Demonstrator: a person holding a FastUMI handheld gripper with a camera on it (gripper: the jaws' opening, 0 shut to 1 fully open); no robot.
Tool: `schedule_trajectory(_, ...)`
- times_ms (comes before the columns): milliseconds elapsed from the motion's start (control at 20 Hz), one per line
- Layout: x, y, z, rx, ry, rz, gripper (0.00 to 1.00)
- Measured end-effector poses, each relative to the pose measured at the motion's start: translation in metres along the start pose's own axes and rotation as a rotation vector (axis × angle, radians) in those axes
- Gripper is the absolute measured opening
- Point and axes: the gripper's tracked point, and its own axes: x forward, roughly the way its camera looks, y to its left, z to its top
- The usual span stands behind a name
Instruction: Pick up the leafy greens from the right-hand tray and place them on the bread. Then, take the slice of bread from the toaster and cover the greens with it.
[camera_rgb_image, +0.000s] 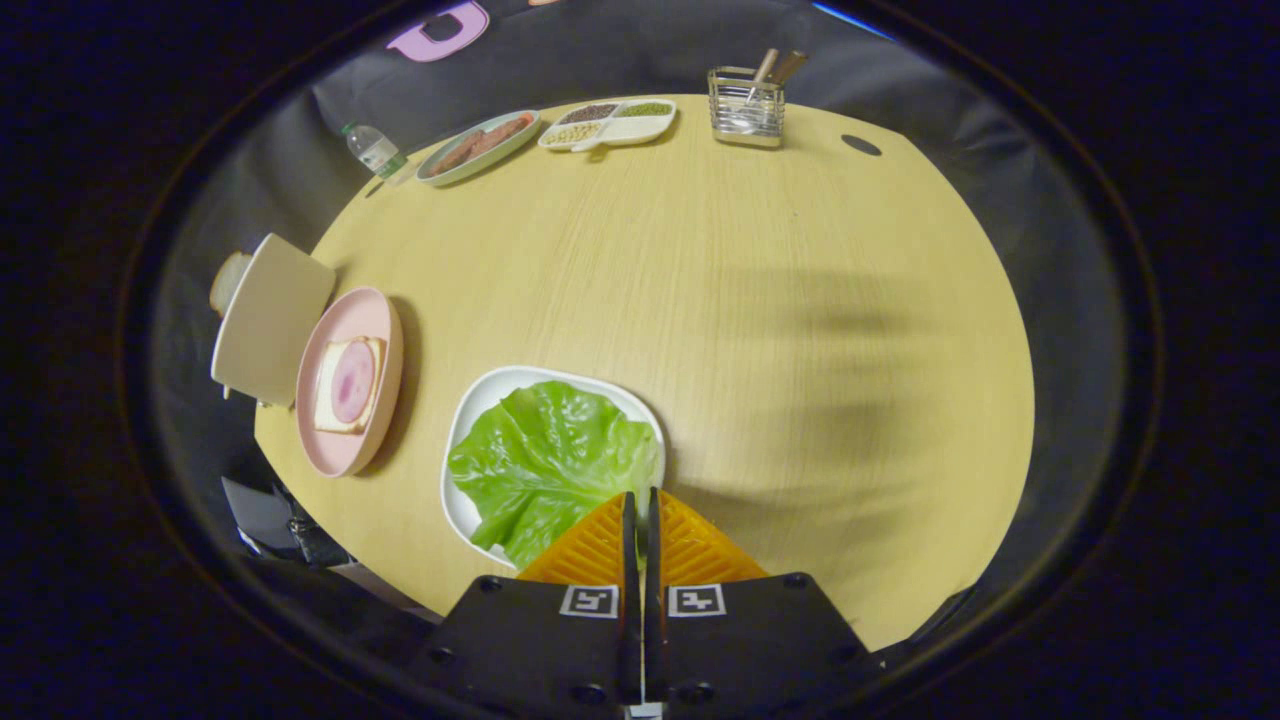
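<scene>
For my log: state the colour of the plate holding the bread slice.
Pink plate, beside the toaster; clearest in the gripper view.

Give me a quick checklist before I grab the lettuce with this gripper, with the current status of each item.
1. Gripper open for the grab: not ok, fingers nearly together with a thin gap.
2. Lettuce on its white tray: ok.
3. Fingers at the lettuce: ok, tips sit over its near edge.
4. Lettuce gripped: not ok, nothing between the fingers.
5. Bread with ham waiting on the pink plate: ok.
6. Slice in the toaster: ok, it pokes out behind.
</scene>
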Motion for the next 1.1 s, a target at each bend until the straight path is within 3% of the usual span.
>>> schedule_trajectory(350, -0.051, 0.037, 0.012, 0.118, -0.033, 0.110, 0.05)
schedule_trajectory(850, -0.141, 0.197, 0.035, 0.182, -0.027, 0.520, 0.04)
schedule_trajectory(1100, -0.129, 0.274, 0.053, 0.193, -0.002, 0.646, 0.04)
